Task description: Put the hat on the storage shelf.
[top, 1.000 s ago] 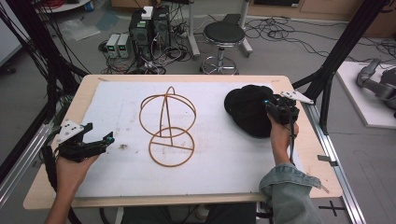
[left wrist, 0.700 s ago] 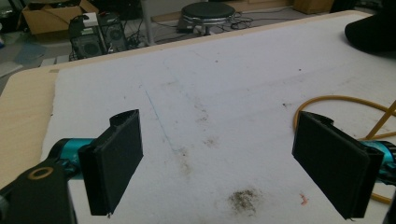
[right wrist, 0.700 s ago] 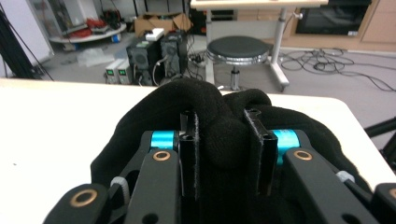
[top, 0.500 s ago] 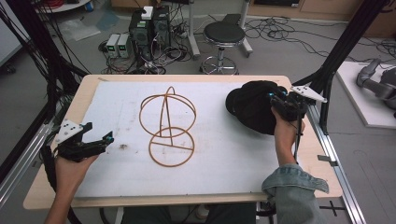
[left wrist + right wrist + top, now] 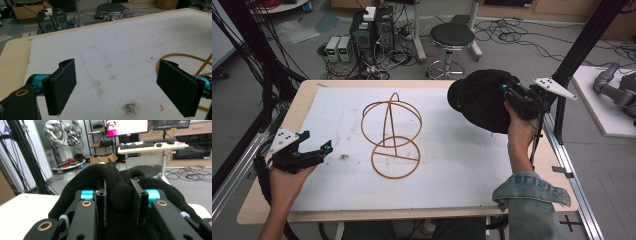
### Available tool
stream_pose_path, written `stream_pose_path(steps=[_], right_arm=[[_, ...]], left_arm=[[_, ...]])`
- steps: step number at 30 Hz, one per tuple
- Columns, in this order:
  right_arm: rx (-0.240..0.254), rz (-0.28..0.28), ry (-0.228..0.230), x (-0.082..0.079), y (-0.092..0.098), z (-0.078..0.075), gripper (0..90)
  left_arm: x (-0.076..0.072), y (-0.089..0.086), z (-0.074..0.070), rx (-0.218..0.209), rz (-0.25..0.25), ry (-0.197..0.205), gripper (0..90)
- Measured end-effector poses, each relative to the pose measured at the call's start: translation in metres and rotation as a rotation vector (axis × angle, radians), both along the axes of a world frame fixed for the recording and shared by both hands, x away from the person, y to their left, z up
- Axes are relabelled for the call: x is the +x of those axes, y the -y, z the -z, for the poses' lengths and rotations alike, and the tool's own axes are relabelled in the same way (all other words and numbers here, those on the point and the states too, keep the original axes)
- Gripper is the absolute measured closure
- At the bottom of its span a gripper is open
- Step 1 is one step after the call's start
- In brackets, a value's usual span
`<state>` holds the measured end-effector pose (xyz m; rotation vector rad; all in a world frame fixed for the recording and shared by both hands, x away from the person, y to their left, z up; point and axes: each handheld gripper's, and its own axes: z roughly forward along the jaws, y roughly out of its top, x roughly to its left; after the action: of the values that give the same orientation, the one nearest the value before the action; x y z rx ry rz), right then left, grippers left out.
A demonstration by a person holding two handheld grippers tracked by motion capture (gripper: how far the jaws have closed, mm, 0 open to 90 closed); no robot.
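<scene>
**Ana:** White matting covers the tabletop (image 5: 472, 165), computer boxes and a stool on the floor beyond. What's the right claw (image 5: 508, 95) got?

**Ben:** A black hat (image 5: 479, 102), Ana! The jaws are pressed together on a fold of its soft fabric, and the hat hangs clear of the tabletop at the far right corner. From the right gripper view the fabric bulges up between the two jaws.

**Ana:** And the wire hat stand (image 5: 392, 135)?

**Ben:** Standing bare, nothing on it, well to the left of that claw, about mid-tabletop.

**Ana:** Left claw (image 5: 314, 150)?

**Ben:** Spread wide, nothing between its jaws, low over the mat, with the stand's base ring just off its right jaw.
</scene>
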<state>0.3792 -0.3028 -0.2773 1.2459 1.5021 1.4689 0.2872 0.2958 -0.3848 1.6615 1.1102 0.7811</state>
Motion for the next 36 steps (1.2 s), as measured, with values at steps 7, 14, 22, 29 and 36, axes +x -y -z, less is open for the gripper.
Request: stream_pose_path(steps=[7, 14, 22, 29, 36], right_arm=[[0.015, -0.019, 0.026, -0.003, -0.004, -0.017, 71.5], [0.044, -0.053, 0.063, -0.009, -0.011, -0.04, 71.6], [0.046, -0.087, 0.103, -0.016, -0.021, -0.059, 71.5], [0.072, -0.136, 0.139, -0.024, -0.032, -0.076, 71.5], [0.084, -0.181, 0.161, -0.031, -0.044, -0.086, 71.5]], left_arm=[[0.0, -0.001, -0.001, -0.003, -0.003, 0.002, 16.4], [-0.001, -0.002, -0.001, -0.001, -0.005, 0.001, 16.4], [-0.001, -0.002, -0.001, 0.0, -0.003, 0.002, 16.4], [-0.001, -0.003, -0.002, -0.001, -0.005, 0.004, 16.4], [-0.001, -0.003, -0.002, -0.001, -0.007, 0.004, 16.5]])
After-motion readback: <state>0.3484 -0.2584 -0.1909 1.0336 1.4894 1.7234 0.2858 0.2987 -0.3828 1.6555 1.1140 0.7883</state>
